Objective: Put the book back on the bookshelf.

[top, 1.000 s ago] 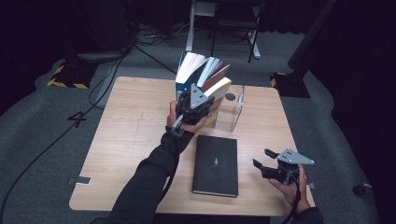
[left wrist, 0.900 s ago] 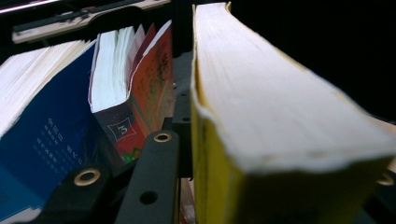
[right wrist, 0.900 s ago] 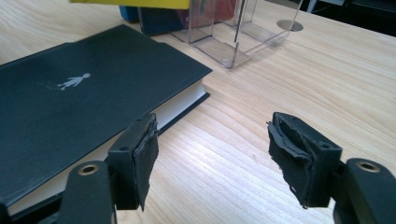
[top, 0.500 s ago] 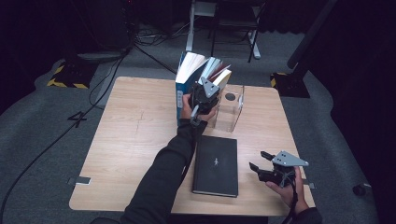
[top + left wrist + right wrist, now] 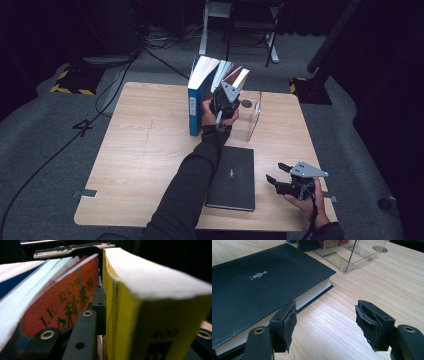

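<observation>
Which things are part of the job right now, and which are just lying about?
In the job: left gripper, yellow book, orange book, blue book, clear stand.
Lying about: black book, right gripper.

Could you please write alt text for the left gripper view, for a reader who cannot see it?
The left gripper clamps a thick yellow book, one black jaw wedged between it and an orange-covered book leaning alongside. White page edges and a blue cover fan away at far left.
</observation>
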{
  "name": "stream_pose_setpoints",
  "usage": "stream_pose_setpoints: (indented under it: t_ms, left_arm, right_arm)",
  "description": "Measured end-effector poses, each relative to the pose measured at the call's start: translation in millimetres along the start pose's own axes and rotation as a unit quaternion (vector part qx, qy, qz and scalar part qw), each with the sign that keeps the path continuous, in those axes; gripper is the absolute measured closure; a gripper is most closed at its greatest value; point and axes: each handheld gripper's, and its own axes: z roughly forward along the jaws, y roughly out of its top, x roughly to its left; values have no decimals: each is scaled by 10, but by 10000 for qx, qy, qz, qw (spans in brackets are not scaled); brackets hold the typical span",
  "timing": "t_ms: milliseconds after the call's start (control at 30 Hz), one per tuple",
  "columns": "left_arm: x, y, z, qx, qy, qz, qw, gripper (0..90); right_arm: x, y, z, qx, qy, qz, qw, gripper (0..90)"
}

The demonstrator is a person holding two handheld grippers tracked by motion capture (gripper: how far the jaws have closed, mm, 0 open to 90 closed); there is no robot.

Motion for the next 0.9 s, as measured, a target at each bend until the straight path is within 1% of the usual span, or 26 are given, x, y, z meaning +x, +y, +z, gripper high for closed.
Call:
stream_pose_setpoints:
  t_ms: [33, 67, 100, 167, 333, 400, 467, 500, 567, 633, 700, 733, 800, 867, 900]
  left_arm:
    - [4, -30, -1, -42, 25, -109, 9999, 745]
    - [21, -79, -3, -144, 38, -255, 9996, 745]
    - [30, -118, -4, -233, 72, -326, 9992, 745]
    - [36, -161, 10, -332, 71, -376, 9987, 745]
    - [17, -256, 71, -343, 116, -453, 9983, 742]
    - [15, -294, 89, -309, 126, -509, 9981, 740]
    - [21, -330, 97, -287, 119, -560, 9979, 739]
    - [21, -348, 99, -317, 104, -544, 9980, 738]
    - [22, -348, 95, -326, 76, -579, 9978, 734]
    - [15, -348, 93, -313, 43, -551, 9980, 731]
    - [8, -350, 84, -297, -22, -494, 9983, 708]
    - [3, -347, 80, -272, -70, -445, 9986, 695]
    - [-7, -345, 62, -182, -103, -316, 9993, 655]
    - [-11, -357, 42, -133, -217, -229, 9994, 610]
    - [-14, -363, 31, -76, -217, -142, 9996, 608]
  right_arm:
    - [1, -1, 1, 7, -9, -18, 10000, 333]
    - [1, -2, 2, 10, -11, -27, 10000, 334]
    - [0, -4, 4, 8, -13, -23, 10000, 335]
    - [-2, -7, 4, 5, -5, -26, 10000, 336]
    - [1, -5, 7, 17, 6, -63, 10000, 337]
    - [2, -6, 11, 21, 4, -75, 10000, 339]
    - [2, -9, 14, 12, 5, -70, 10000, 340]
    - [2, -9, 14, 10, 12, -66, 10000, 341]
    - [5, -8, 16, 13, 12, -105, 9999, 345]
    - [11, -8, 18, 30, 46, -121, 9999, 345]
    - [10, -11, 26, 45, 49, -107, 9999, 345]
    - [7, -13, 29, 50, 51, -117, 9999, 345]
    - [5, -16, 28, 64, 46, -117, 9999, 343]
    - [-3, -20, 21, 66, 40, -103, 9999, 342]
    - [-4, -21, 19, 65, 50, -98, 9999, 342]
